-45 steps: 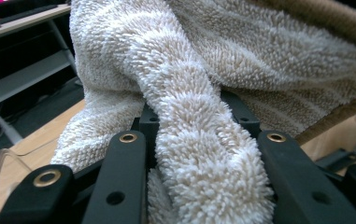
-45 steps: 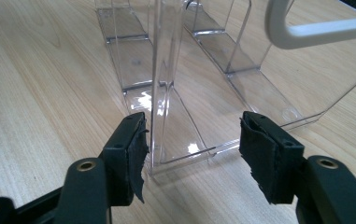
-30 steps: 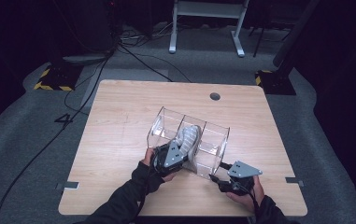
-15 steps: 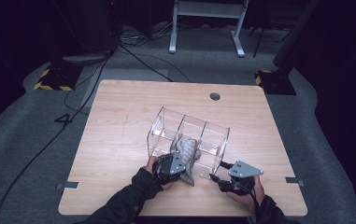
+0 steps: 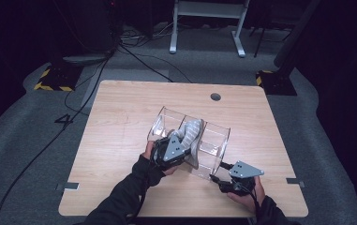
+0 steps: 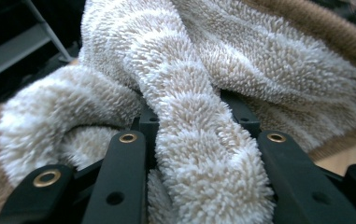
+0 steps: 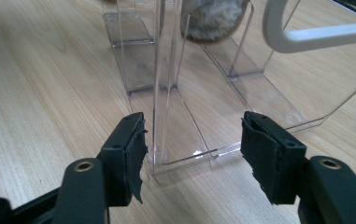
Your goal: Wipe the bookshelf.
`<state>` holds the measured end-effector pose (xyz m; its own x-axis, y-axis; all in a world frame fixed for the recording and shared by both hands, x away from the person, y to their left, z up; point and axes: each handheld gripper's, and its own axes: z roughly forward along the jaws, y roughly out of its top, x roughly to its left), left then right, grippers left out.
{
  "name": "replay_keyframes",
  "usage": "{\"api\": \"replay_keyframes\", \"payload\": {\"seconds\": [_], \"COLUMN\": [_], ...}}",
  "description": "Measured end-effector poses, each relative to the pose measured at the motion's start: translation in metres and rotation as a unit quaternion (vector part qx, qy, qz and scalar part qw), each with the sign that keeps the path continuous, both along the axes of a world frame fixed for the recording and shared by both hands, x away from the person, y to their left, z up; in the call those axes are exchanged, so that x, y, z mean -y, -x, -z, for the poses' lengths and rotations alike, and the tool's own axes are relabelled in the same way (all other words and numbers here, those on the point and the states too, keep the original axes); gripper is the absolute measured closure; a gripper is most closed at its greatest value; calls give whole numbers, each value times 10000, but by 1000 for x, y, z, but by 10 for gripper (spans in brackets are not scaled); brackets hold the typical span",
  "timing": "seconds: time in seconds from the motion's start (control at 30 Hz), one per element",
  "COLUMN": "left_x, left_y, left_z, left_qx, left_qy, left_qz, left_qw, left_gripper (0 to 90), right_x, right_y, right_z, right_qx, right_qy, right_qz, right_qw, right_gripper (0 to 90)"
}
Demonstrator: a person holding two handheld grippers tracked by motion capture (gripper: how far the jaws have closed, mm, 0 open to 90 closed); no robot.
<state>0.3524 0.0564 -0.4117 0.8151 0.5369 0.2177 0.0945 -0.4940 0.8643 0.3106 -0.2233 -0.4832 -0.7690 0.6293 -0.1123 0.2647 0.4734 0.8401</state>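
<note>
One clear organiser (image 5: 209,140) stands on the tabletop (image 5: 120,140), and it is split into three compartments; one fluffy striped sock (image 5: 192,133) is there, cream and tan, seen up close in the left gripper view (image 6: 203,140); two grippers are counted, the left gripper (image 5: 178,143) and the right gripper (image 5: 216,171), each with two black fingers (image 7: 129,149); two hands come in from the bottom edge; one round hole (image 5: 215,97) sits in the tabletop near its far edge.
</note>
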Motion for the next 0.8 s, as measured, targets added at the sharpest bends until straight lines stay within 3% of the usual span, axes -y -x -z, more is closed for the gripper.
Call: {"api": "replay_keyframes", "payload": {"seconds": [0.13, 0.2, 0.3, 0.43, 0.47, 0.5, 0.8], "left_x": [3, 6, 10, 10, 10, 10, 5], "left_y": [-8, -11, -9, -4, 2, 2, 15], "left_z": [-3, 3, 15, 26, 31, 31, 56], "left_qx": [-43, -235, -277, -366, -230, -230, -592], "left_qy": [56, 131, -118, -144, -216, -216, -418], "left_qz": [-59, -50, -22, -46, -75, -75, -15], "left_qw": [10000, 9996, 9995, 9992, 9995, 9995, 9974], "left_gripper": [670, 670, 669, 667, 668, 668, 667], "right_x": [0, 0, 0, 0, 0, 0, 0], "right_y": [1, 1, 1, 1, 1, 1, 1], "right_z": [0, 1, 1, 1, 2, 2, 3], "right_qx": [2, -8, -18, -10, -25, -25, -41], "right_qy": [-2, 4, -4, 16, 12, 12, 31], "right_qz": [-10, -21, -30, -35, -34, -34, -36], "right_qw": [10000, 10000, 10000, 10000, 10000, 10000, 10000], "right_gripper": [410, 409, 409, 406, 405, 405, 404]}}
